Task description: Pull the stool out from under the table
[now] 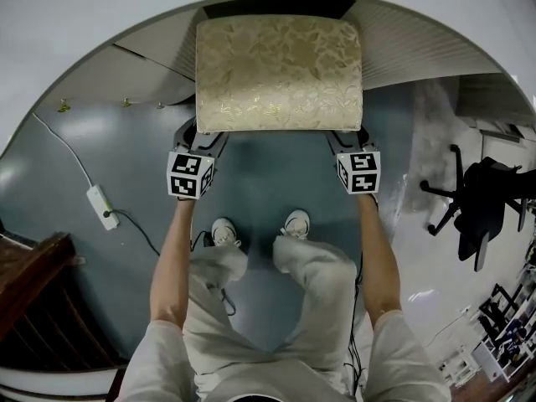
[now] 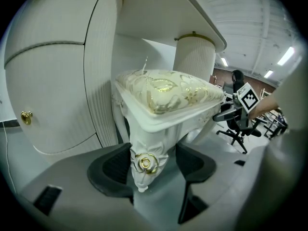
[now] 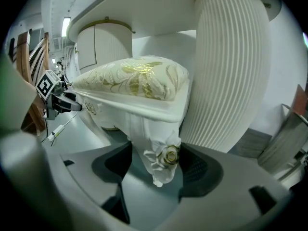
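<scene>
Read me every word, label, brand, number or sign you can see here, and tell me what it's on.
No words, brands or numbers are readable anywhere.
Left cube, right cube: black-and-white square marker patterns, not letters.
Stool: gold floral fabric, no label visible.

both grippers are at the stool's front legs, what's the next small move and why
Probably close both grippers first. The left gripper and right gripper each straddle a front leg of the stool, but a gap shows beside each leg, so pulling now would likely slip.
</scene>
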`<state>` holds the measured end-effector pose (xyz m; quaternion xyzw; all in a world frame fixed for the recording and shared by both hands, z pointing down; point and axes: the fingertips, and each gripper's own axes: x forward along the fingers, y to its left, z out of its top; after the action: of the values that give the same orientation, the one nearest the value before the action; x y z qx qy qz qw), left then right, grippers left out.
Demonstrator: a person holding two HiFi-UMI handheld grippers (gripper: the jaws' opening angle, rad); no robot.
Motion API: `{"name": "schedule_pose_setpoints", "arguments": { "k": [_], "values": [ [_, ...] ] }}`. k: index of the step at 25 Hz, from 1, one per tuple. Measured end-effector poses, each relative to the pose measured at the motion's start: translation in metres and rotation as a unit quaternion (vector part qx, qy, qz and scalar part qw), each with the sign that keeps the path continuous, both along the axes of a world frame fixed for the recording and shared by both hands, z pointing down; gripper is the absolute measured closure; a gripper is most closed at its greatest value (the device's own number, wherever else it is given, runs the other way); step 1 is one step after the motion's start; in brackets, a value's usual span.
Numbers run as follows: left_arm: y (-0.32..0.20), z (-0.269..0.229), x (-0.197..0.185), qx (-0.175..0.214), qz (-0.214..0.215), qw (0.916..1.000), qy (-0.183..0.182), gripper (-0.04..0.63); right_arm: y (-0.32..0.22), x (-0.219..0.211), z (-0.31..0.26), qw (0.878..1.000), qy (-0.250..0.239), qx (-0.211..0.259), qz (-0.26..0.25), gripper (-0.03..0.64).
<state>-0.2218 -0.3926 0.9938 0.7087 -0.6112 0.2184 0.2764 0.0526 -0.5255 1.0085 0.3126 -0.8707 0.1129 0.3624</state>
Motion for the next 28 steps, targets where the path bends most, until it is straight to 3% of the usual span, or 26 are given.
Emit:
{"name": "schedule_pose_setpoints", "arguments": {
  "k": [6, 9, 28],
  "values": [
    [0.011, -0.005, 0.004, -0.02, 0.007, 0.9998, -0.005, 0.307, 0.014, 0.006, -0.005, 1.0, 0.002, -0.005, -0.005, 0.321],
    [0.04, 0.002, 0.019, -0.03, 0.007, 0.9995, -0.005, 0.307, 0.043, 0.02, 0.0, 1.0, 0.002, -0.005, -0.008, 0.322],
    [0.141, 0.011, 0.065, -0.036, -0.012, 0.9993, -0.002, 0.307, 0.142, 0.068, 0.006, 0.999, 0.02, -0.022, -0.029, 0.336]
  ]
}}
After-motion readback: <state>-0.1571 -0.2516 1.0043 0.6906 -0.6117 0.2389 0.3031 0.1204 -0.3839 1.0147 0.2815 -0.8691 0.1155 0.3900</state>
